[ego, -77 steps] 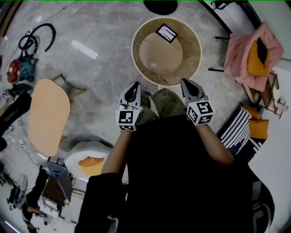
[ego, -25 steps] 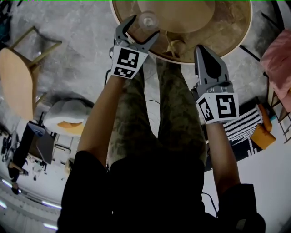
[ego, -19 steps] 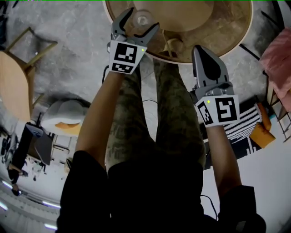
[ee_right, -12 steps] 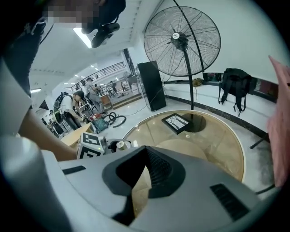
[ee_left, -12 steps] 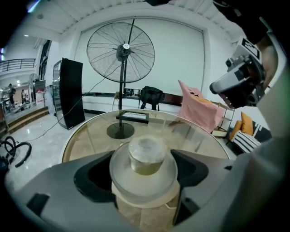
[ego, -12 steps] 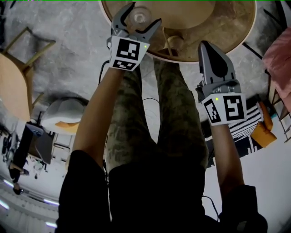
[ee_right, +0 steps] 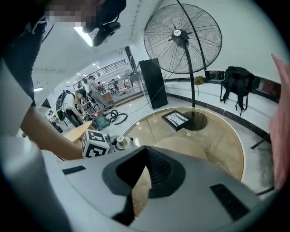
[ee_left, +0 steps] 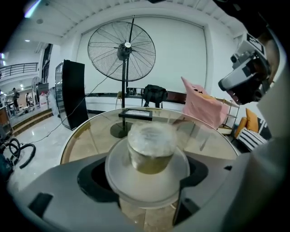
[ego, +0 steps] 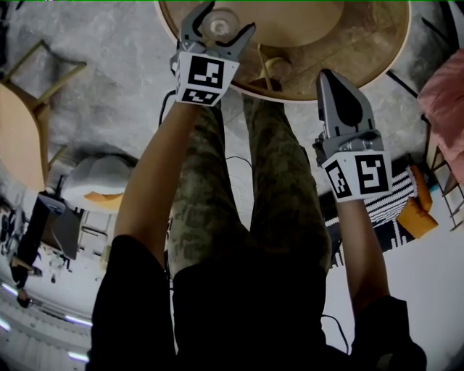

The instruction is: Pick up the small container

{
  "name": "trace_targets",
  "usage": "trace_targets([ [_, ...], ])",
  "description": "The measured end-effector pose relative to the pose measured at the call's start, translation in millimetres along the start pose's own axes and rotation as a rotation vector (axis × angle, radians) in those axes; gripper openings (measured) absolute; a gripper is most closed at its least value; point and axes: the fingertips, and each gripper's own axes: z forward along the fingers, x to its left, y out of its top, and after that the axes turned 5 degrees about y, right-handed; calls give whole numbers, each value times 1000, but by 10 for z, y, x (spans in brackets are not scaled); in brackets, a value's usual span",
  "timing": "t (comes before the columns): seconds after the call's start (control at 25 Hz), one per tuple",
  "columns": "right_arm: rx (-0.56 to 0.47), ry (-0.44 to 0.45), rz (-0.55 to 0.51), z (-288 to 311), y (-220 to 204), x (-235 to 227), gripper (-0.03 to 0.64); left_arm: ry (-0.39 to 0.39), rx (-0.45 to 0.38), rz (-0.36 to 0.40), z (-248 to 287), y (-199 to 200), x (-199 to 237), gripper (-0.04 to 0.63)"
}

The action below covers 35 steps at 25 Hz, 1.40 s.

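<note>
Black top, camouflage trousers (green-brown), grey left gripper and right gripper bearing square-marker cubes

Left gripper jaws apart, right gripper — jaws together

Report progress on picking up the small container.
Done: the left gripper brackets the small container, with a jaw on either side. In hand: the grasp. The jaws are not yet closed, and the container appears to rest on the table. Left: clamp and lift. The right gripper is shut and empty.
</note>
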Motion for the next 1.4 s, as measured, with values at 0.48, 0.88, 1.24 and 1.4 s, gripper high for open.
trace_targets([
  [0.48, -27, -49, 45, -228, 39, -137, 15, -32, -32, -59, -153, 313, -87, 360],
  [0.88, -126, -114, 78, -890, 801, 148, 16, -76, -99, -46, -1015, 1539, -267, 360],
  [1.24, -256, -213, 101, -2351, 1981, 612, 15, -96, -124, -49, -2266, 3017, -490, 360],
  [1.4, -264, -211, 57, -2712, 2188, 759, 15, -105, -134, -37, -2687, 3438, -617, 360],
])
